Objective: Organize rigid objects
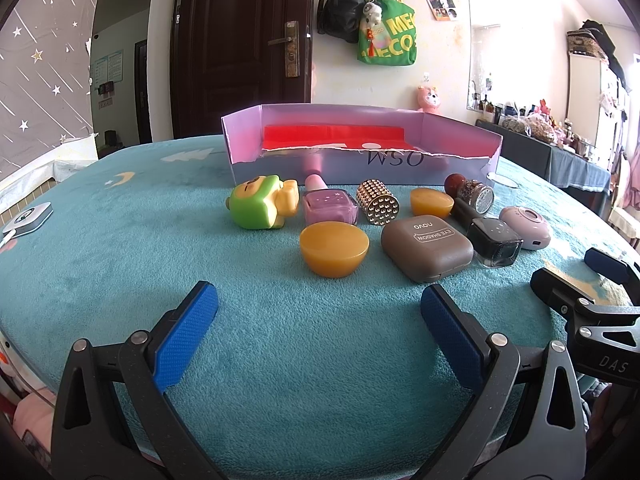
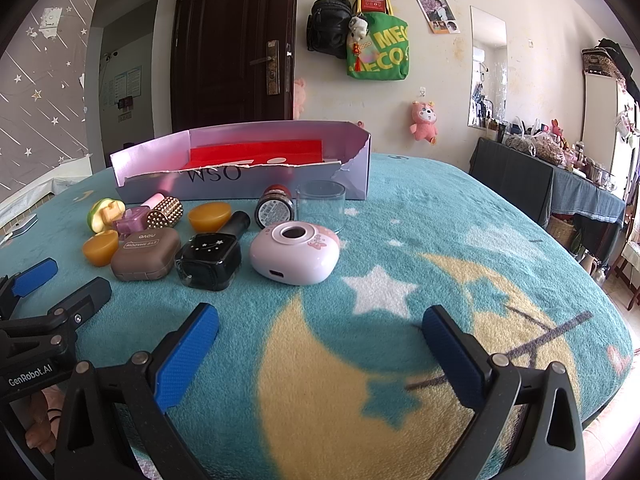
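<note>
Both grippers hung wide open and empty short of the box (image 1: 362,168), my left gripper (image 1: 319,312) nearer the orange bowl (image 1: 334,249), my right gripper (image 2: 320,334) nearer the pink gadget (image 2: 295,255).

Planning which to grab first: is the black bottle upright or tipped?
Tipped: the black bottle lies on its side on the blanket, cap pointing toward the box.

Beyond the table I see a dark wooden door (image 1: 240,40) at the far left. To its right, a black backpack (image 1: 340,8) and a green tote bag (image 1: 390,36) hang on the wall, with a pink plush toy (image 2: 424,120) lower down and a mirror (image 2: 488,68) further right.
</note>
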